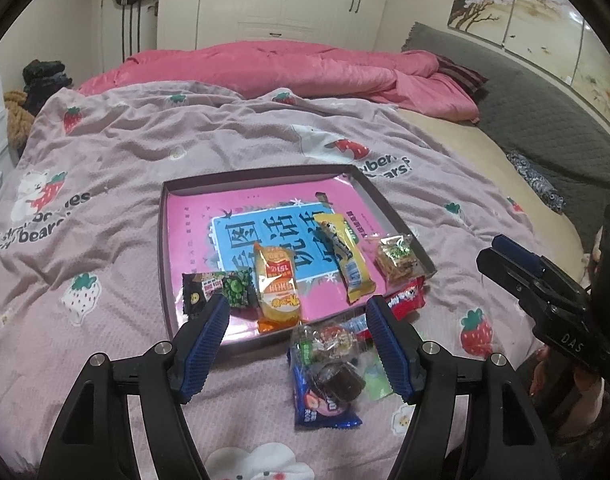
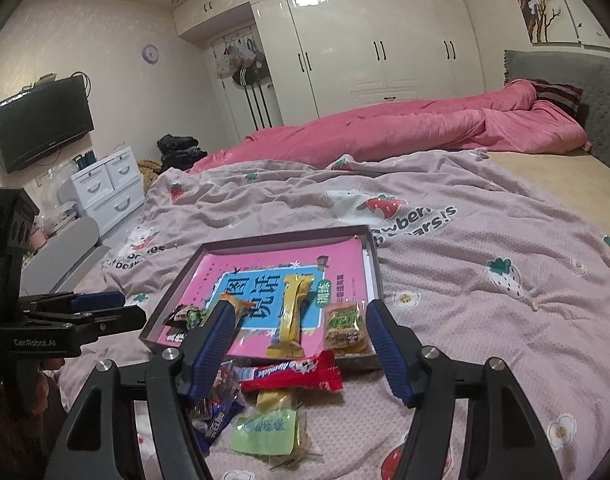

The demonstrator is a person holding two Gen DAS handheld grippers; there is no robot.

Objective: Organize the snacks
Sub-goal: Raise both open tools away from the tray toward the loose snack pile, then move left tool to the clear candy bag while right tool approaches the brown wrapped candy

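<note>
Bedspread [image 1: 117, 160]: soft cloth, matt, waffle-textured and creased. Quilt [image 1: 289, 68]: pink cloth with a slight sheen. Tray [image 1: 163, 216]: apparently matt cardboard, though the view is distorted. Book cover [image 1: 197, 236] inside it: glossy paper. Snack wrappers [image 1: 277, 288]: shiny plastic film. Gripper pads [image 1: 203, 344]: ribbed blue, rubbery. Wardrobe doors [image 2: 385, 40]: smooth, glossy.

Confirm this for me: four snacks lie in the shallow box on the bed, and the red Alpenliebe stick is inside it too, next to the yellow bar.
One thing is wrong. The red Alpenliebe stick is not in the shallow box; it lies on the bedspread just outside the box's near edge, as the right wrist view shows. The rest holds: four snacks lie in the box, the yellow bar among them.
</note>
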